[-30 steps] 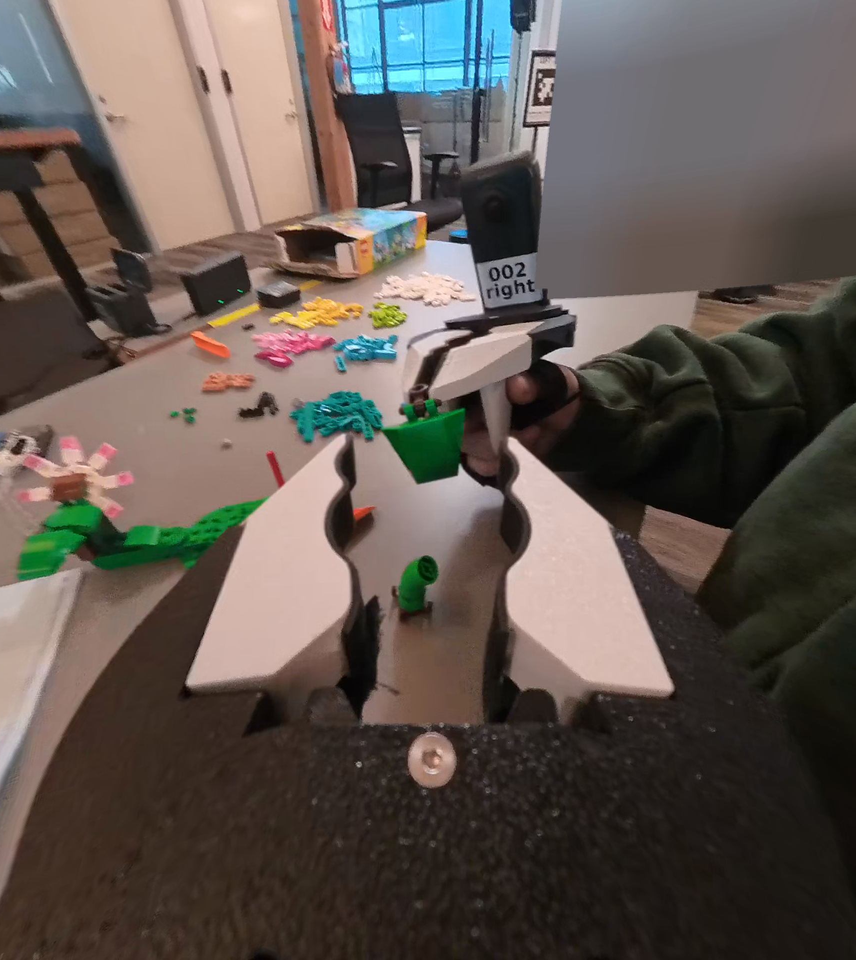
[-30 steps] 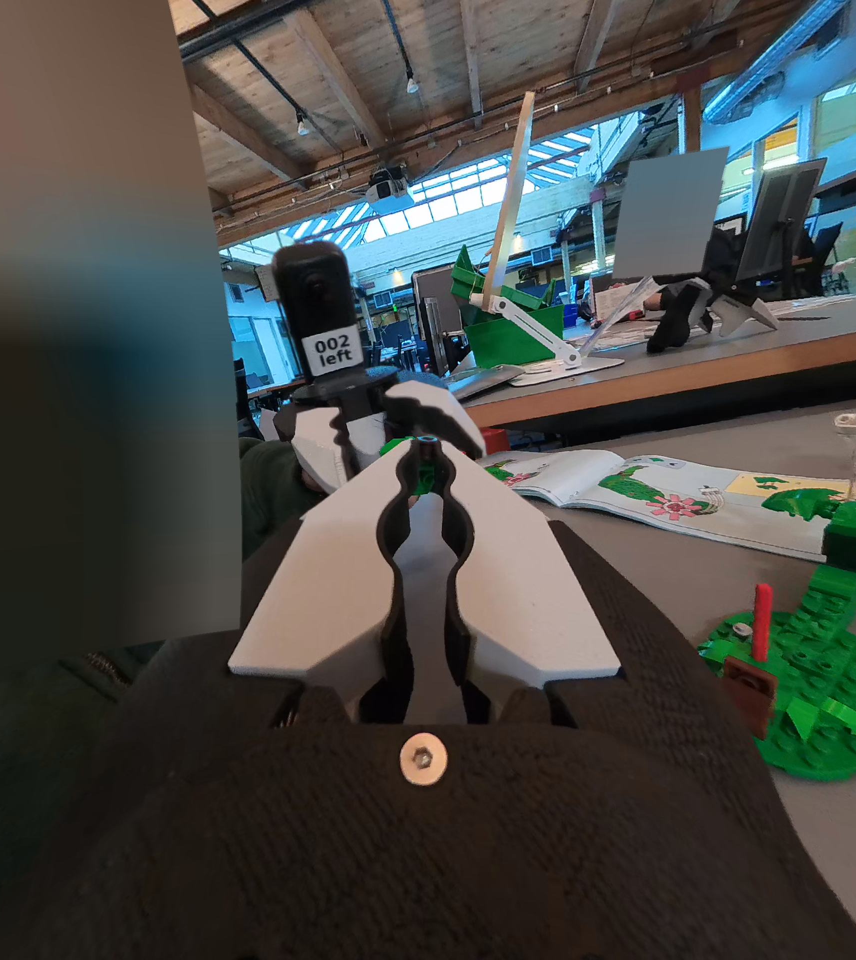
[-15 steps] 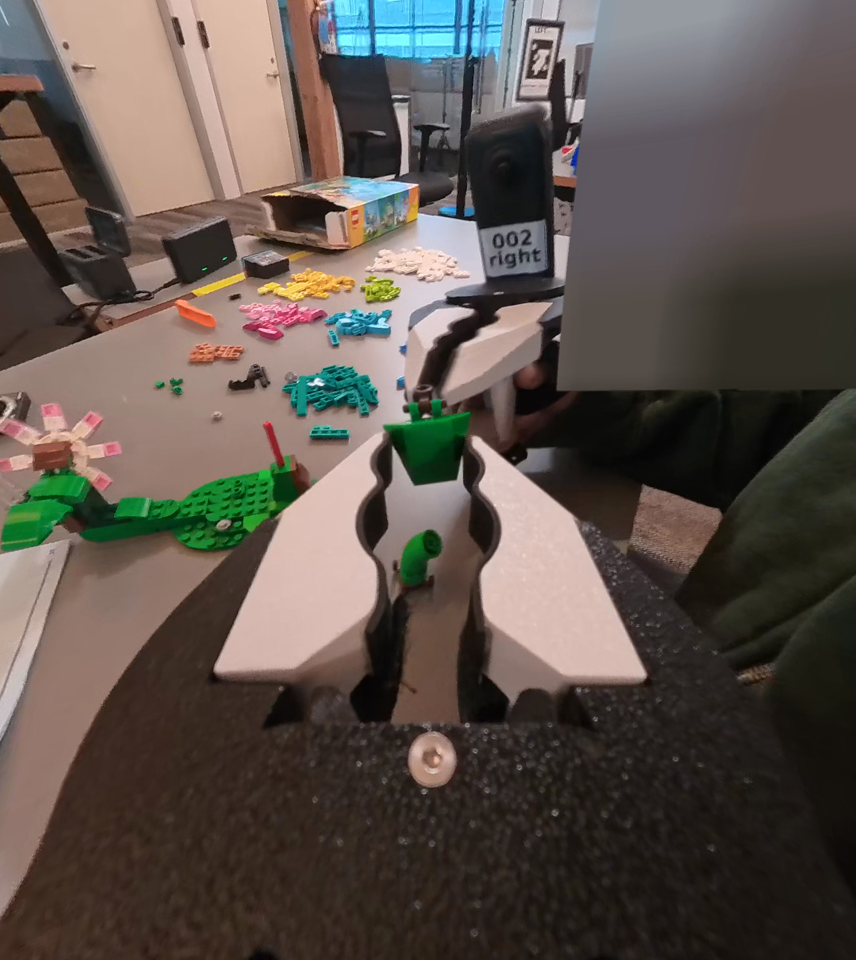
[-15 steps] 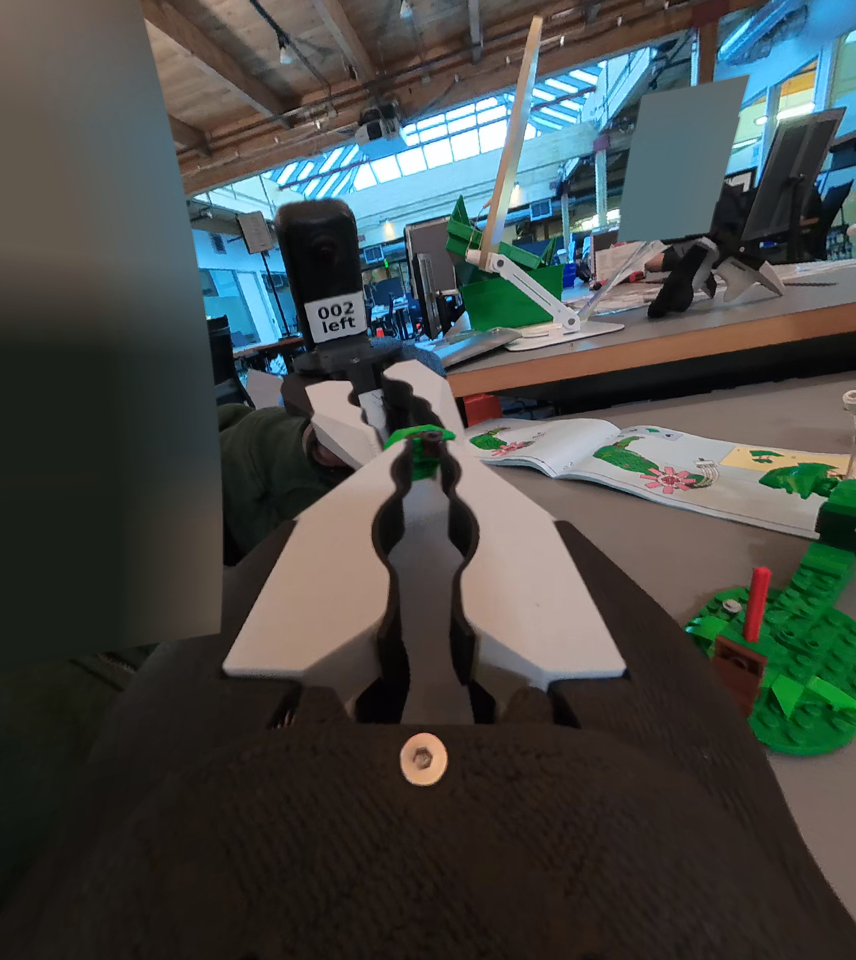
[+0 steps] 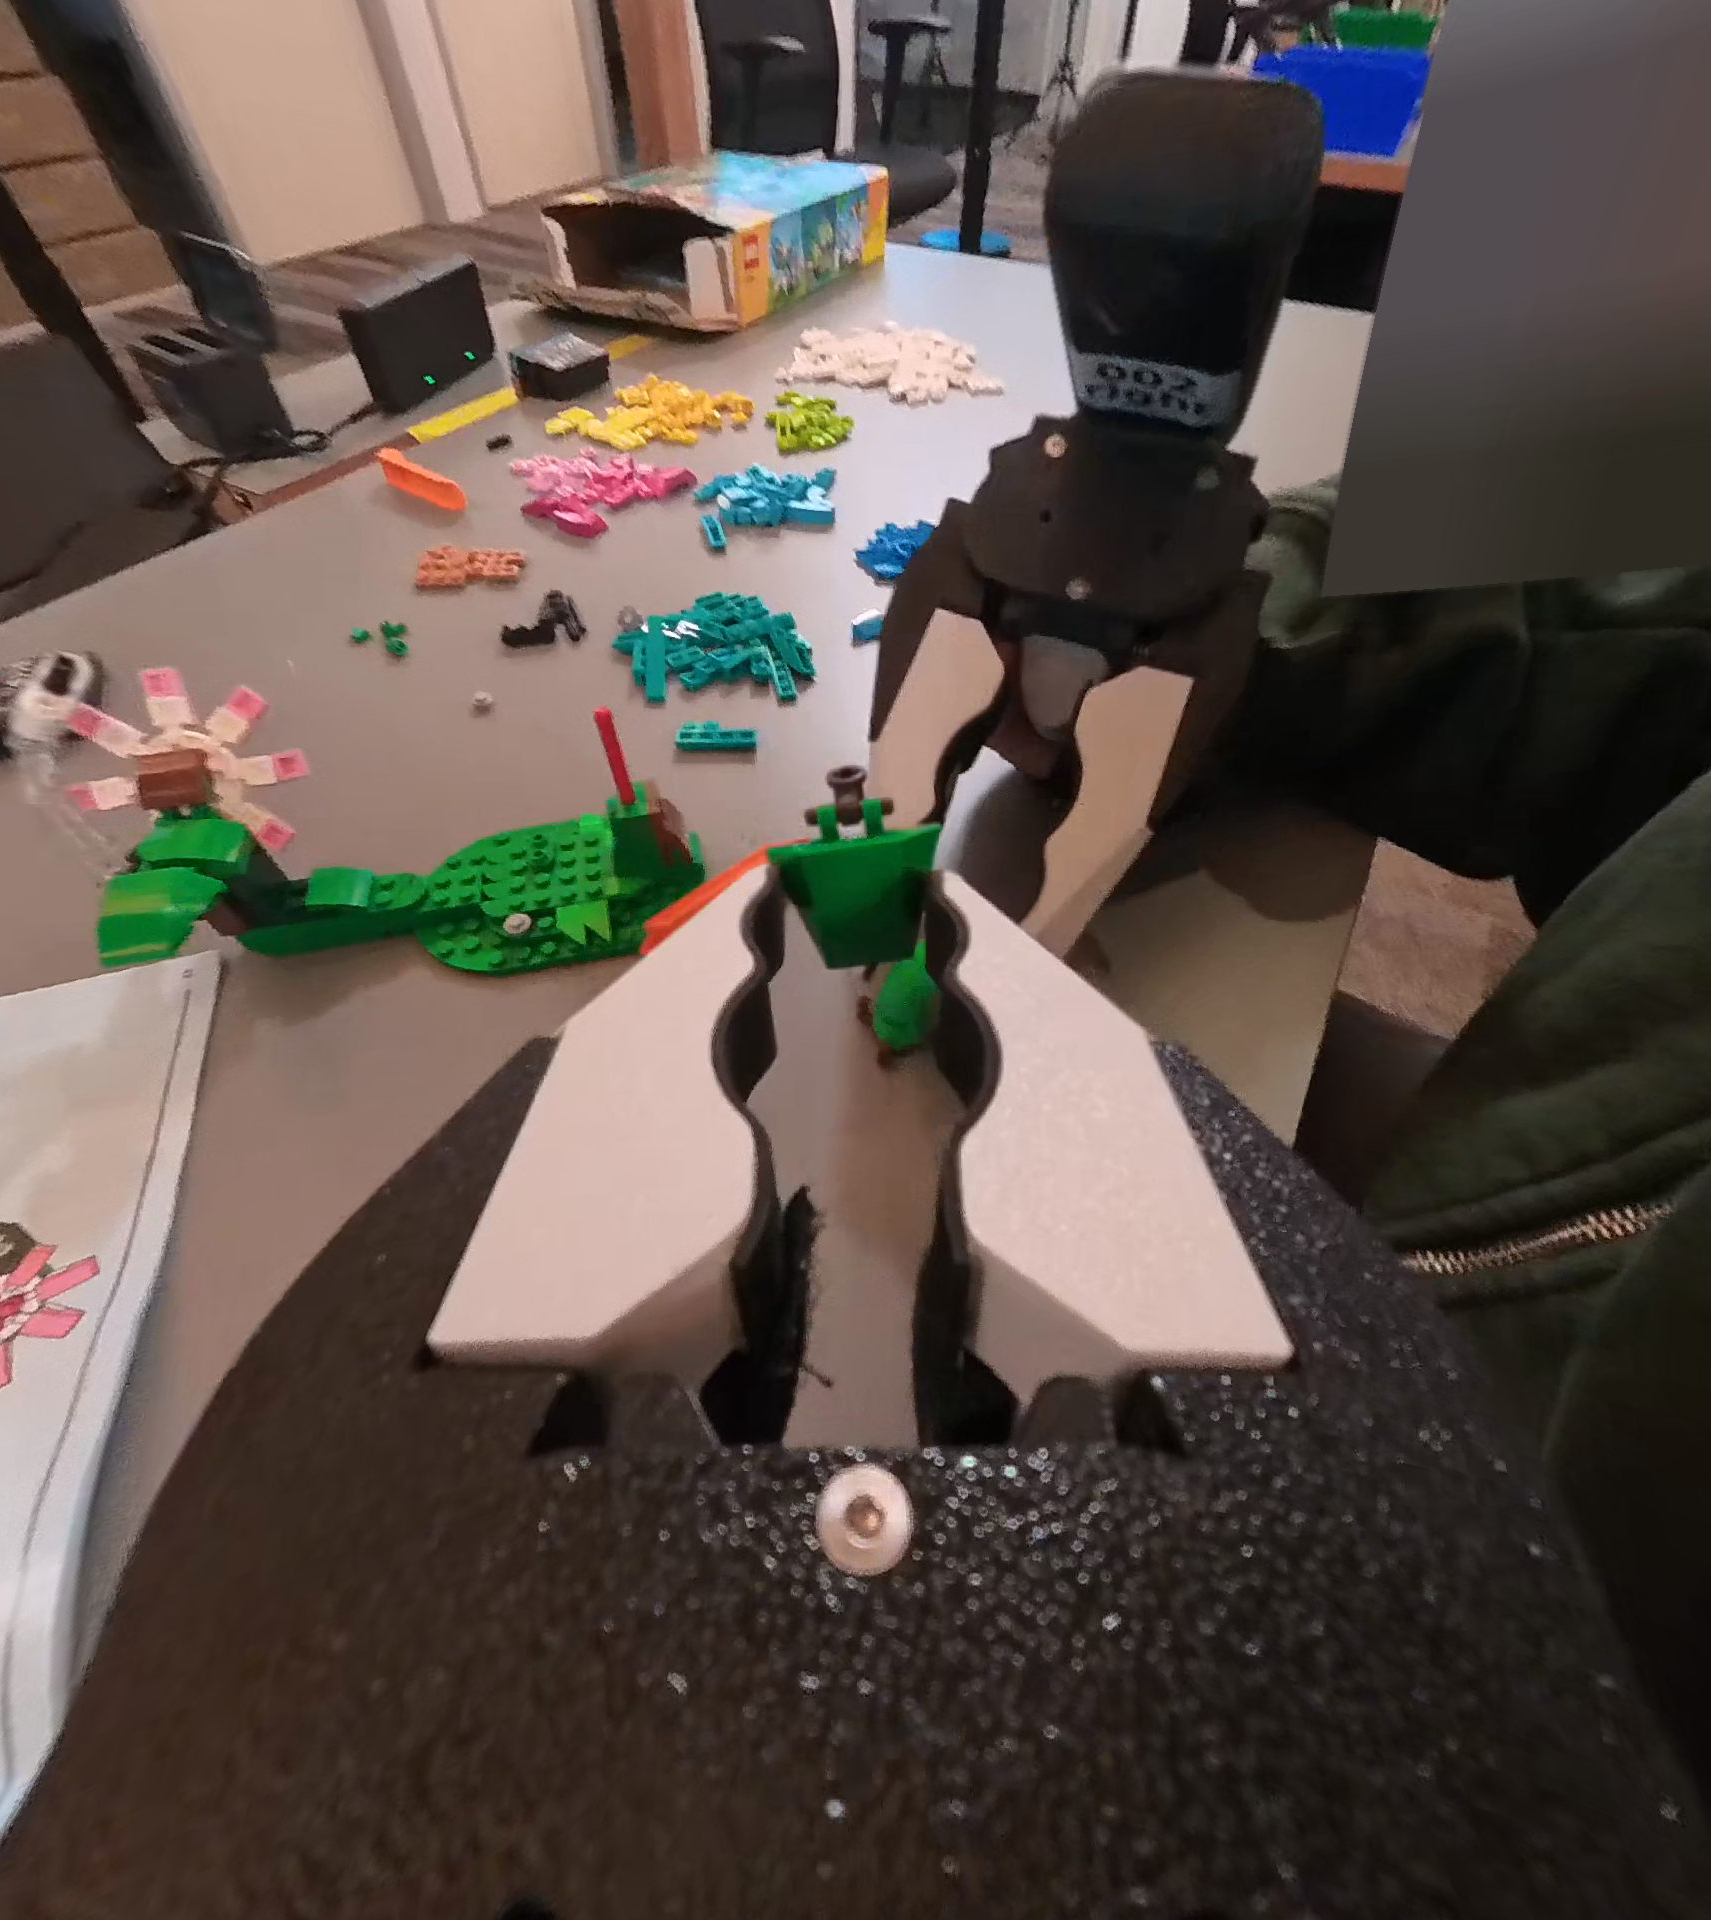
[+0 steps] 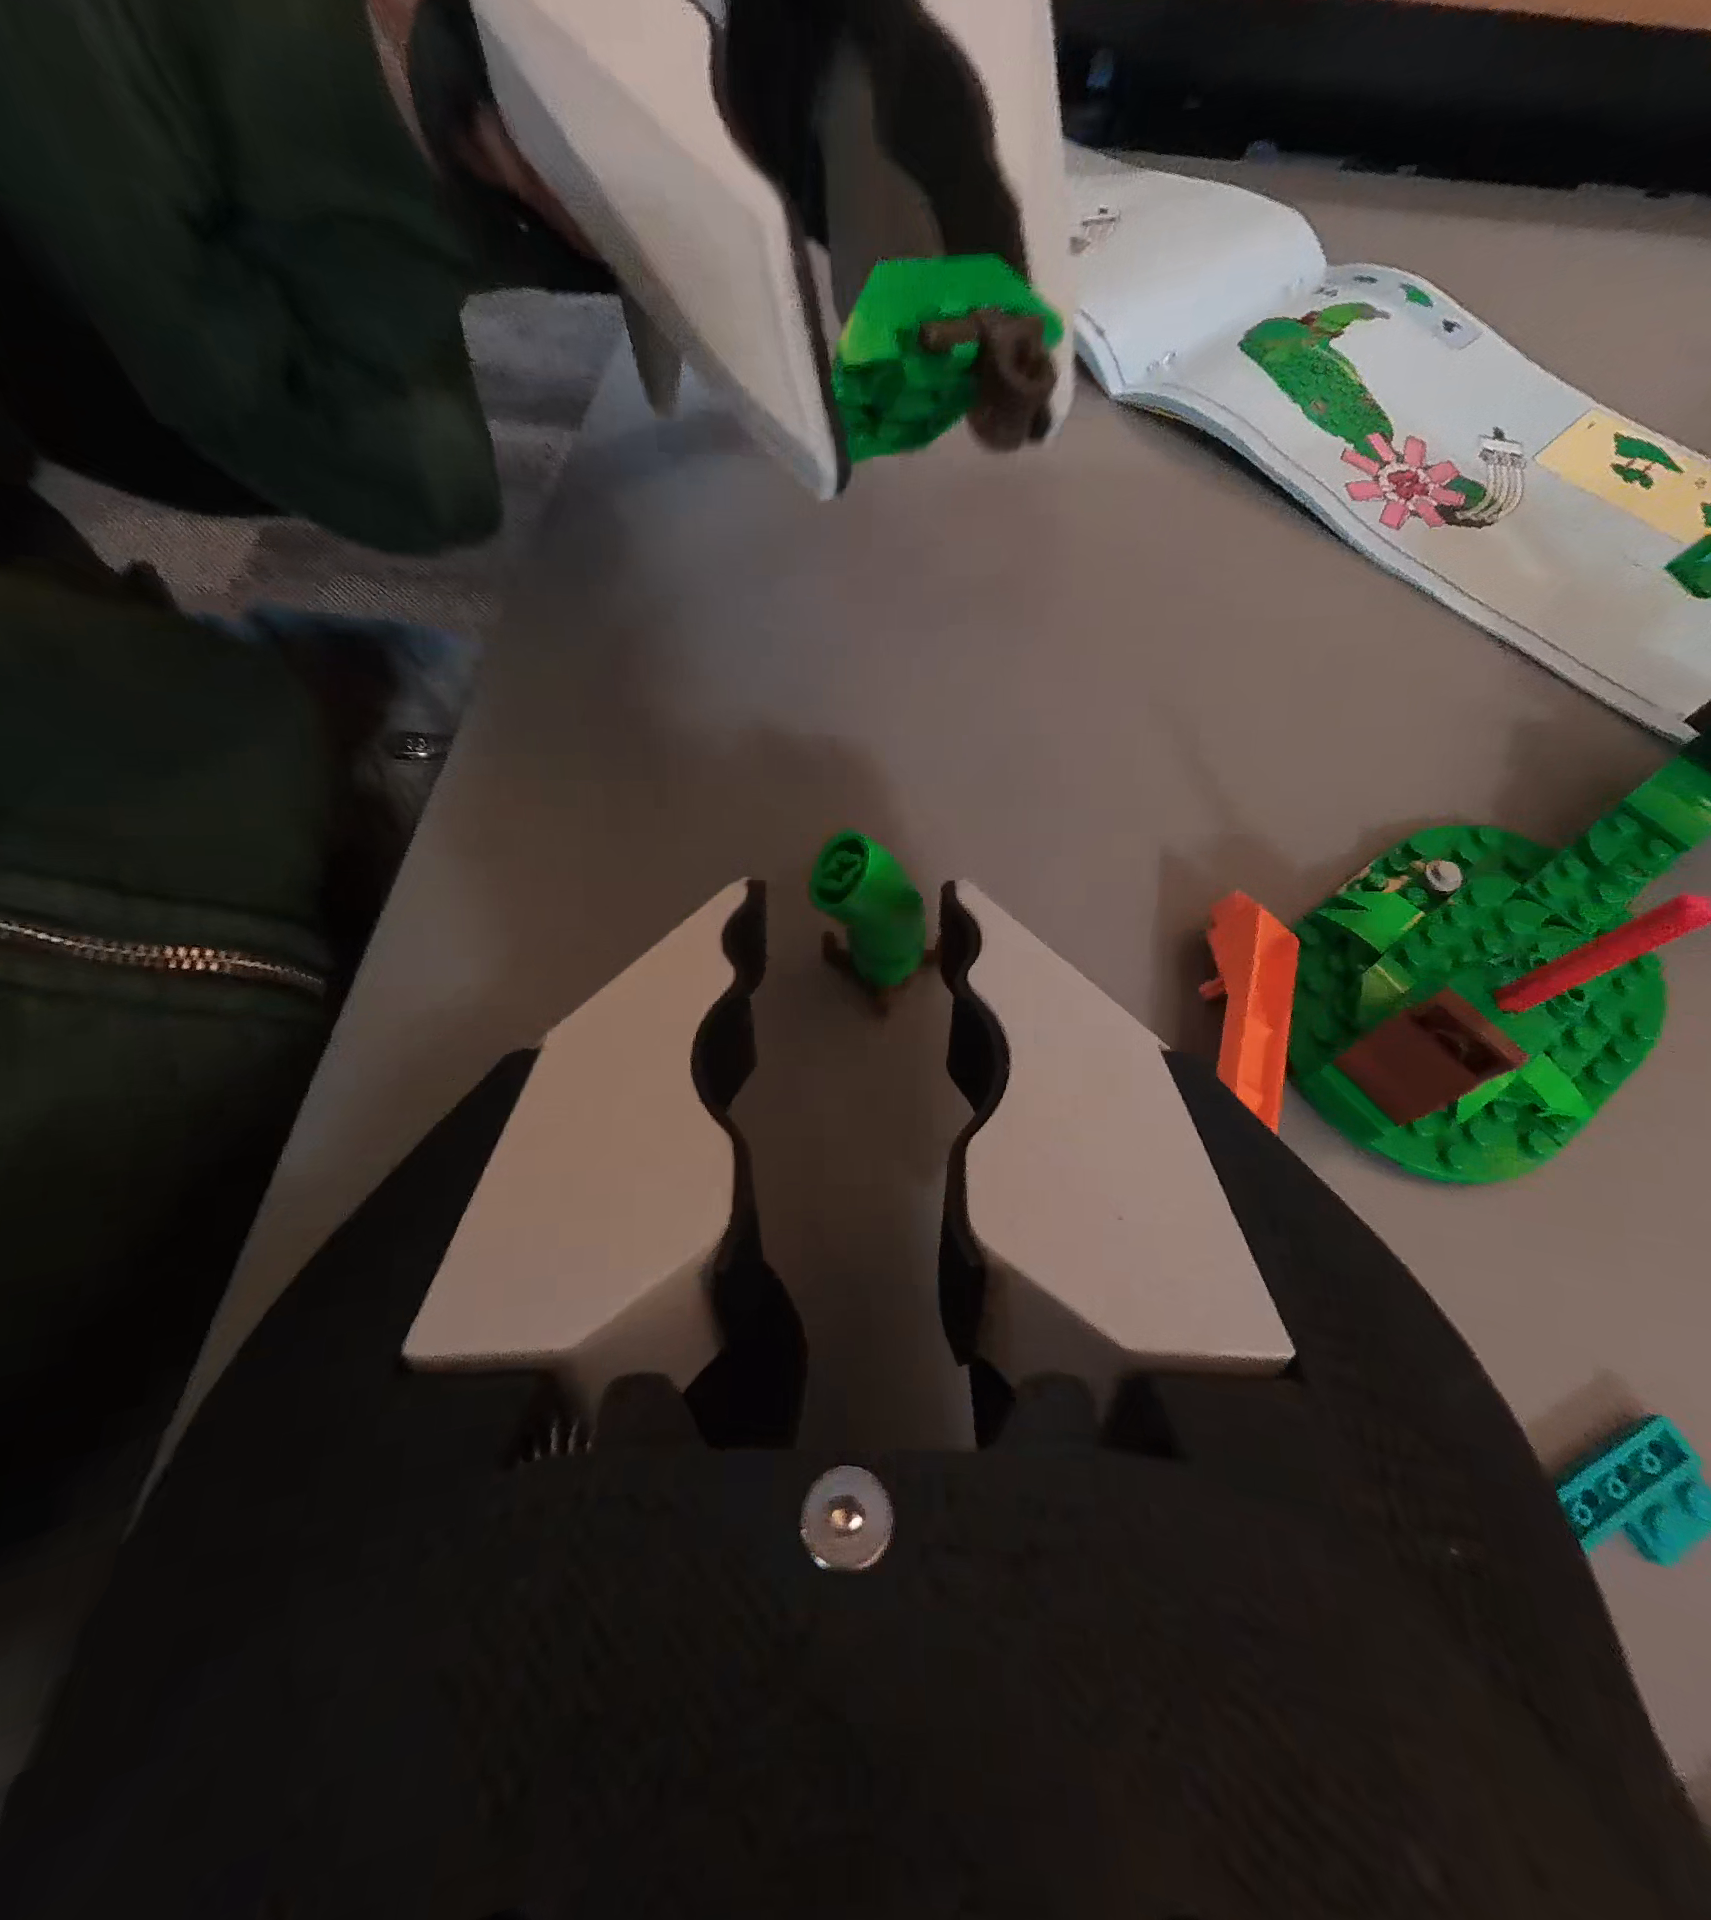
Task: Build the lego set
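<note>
My left gripper (image 5: 851, 883) is shut on a green wedge piece (image 5: 856, 899) with a small brown part on top, held above the table. It also shows at the top of the right wrist view (image 6: 934, 395), gripping that wedge (image 6: 918, 348). My right gripper (image 6: 846, 899) is open and points down at the table, its fingertips on either side of a small green curved cylinder piece (image 6: 866, 920), which also lies on the table in the left wrist view (image 5: 903, 1013). The right gripper (image 5: 1002, 883) stands just behind the wedge there.
A green plate build (image 5: 518, 894) (image 6: 1474, 1018) with a red stick (image 6: 1609, 951) and a pink flower (image 5: 176, 769) lies nearby. An orange piece (image 6: 1251, 997) lies beside it. An open instruction booklet (image 6: 1350, 416), a teal brick (image 6: 1640, 1486), sorted brick piles (image 5: 716, 649) and a box (image 5: 726, 239) are around. The grippers' ends are close to 7 cm from one another. The teal brick (image 6: 1640, 1486) sits 15 cm or so from the ends of my right fingers. It turns up in the left wrist view (image 5: 707, 730) as well.
The left gripper closed on the green wedge that the right gripper was holding. The right gripper let go, opened and swung down over the small green curved piece.
</note>
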Motion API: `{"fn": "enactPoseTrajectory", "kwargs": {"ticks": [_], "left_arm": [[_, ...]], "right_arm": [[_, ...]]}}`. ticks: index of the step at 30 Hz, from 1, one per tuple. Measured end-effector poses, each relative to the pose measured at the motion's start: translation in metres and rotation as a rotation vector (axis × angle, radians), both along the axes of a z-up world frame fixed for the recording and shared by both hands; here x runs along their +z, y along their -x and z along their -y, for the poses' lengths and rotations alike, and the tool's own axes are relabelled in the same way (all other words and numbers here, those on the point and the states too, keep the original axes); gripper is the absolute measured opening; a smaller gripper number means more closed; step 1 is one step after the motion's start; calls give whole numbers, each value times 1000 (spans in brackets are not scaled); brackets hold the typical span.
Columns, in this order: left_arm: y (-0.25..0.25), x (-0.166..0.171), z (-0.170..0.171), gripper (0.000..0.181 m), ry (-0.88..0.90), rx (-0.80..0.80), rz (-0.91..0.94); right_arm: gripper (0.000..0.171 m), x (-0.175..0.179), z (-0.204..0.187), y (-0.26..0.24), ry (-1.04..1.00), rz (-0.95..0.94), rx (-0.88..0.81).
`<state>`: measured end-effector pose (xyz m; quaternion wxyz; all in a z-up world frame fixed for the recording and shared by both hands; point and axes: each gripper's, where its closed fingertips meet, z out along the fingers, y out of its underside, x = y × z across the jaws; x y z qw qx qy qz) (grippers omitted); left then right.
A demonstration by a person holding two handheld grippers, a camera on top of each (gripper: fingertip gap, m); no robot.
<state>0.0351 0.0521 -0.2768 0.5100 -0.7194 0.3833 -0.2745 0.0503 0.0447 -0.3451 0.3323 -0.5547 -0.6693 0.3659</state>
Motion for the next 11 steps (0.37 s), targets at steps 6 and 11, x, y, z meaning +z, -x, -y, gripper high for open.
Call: {"fn": "enactPoseTrajectory", "kwargs": {"ticks": [6, 11], "left_arm": [[-2, -19, 5, 24, 68, -45, -74], [-4, -29, 6, 24, 91, -53, -101]], "right_arm": [[19, 3, -7, 2, 30, -13, -54], [18, 21, -18, 5, 150, -131, -139]]}}
